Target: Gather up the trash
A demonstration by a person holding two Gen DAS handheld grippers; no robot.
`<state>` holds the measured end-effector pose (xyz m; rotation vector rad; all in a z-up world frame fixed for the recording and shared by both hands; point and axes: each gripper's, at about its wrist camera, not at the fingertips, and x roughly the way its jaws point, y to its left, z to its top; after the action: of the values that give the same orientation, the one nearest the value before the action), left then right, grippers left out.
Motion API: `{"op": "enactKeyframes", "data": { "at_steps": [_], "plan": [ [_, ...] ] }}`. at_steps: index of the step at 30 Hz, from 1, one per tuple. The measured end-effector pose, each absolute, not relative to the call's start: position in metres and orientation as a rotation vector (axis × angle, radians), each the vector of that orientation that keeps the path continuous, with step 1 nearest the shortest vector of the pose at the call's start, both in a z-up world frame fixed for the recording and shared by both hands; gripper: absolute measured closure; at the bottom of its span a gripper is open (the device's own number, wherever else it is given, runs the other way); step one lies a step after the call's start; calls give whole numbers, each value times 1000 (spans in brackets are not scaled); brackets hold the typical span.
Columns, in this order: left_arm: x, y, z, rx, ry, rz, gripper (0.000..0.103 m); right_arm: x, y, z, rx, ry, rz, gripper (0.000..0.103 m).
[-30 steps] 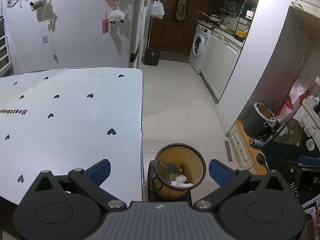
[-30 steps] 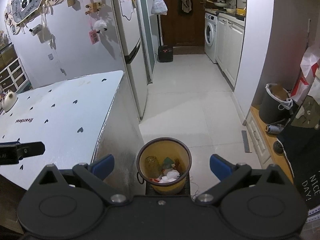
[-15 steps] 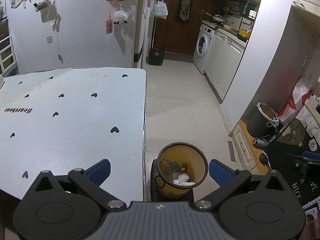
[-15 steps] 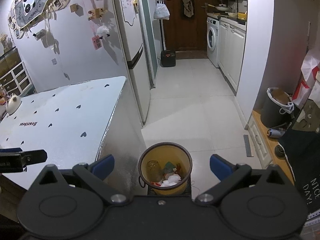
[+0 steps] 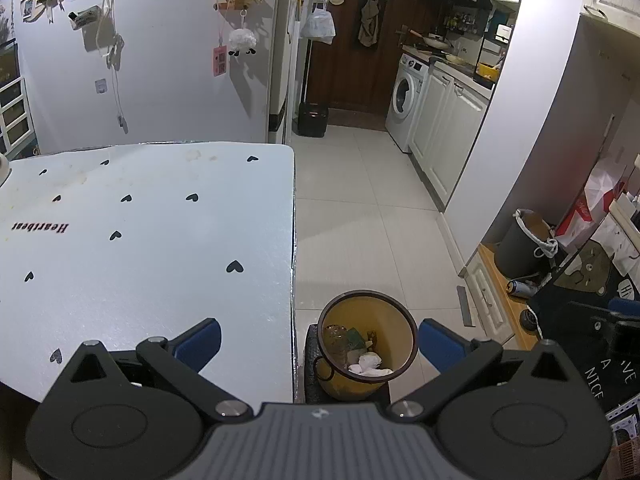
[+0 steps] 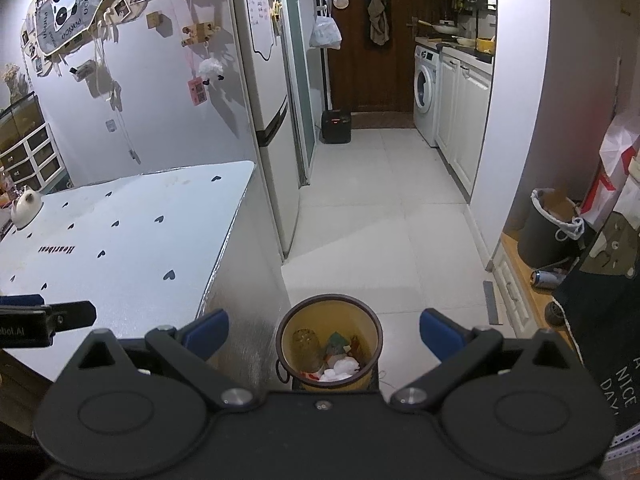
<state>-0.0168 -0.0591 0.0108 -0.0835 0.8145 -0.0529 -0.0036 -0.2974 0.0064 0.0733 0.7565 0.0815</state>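
Note:
A yellow trash bin (image 5: 366, 350) stands on a dark stool beside the table's right edge; it also shows in the right wrist view (image 6: 329, 340). Inside lie a clear bottle (image 6: 306, 350), crumpled white paper (image 6: 342, 369) and other scraps. My left gripper (image 5: 318, 342) is open and empty, held above the table corner and the bin. My right gripper (image 6: 324, 333) is open and empty, held high over the bin. The left gripper's tip (image 6: 48, 320) shows at the left edge of the right wrist view.
A white table (image 5: 132, 236) with black hearts fills the left. A small white teapot (image 6: 25, 210) sits at its far left. A fridge (image 6: 268, 120) stands behind. A dark bin (image 5: 524, 246) and a can (image 5: 520, 288) are at the right wall. Tiled floor (image 5: 360, 200) runs to the kitchen.
Both grippers have risen and drawn back a little; the bin and table look smaller and lower in both views. Both stay open and empty.

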Motion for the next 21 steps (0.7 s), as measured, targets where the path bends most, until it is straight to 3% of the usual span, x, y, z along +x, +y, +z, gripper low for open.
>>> {"op": "enactKeyframes", "data": {
  "at_steps": [21],
  "plan": [
    [-18,-59,14,-76,812,-61,0,-7,-295,10,76,756,66,0]
  ]
}}
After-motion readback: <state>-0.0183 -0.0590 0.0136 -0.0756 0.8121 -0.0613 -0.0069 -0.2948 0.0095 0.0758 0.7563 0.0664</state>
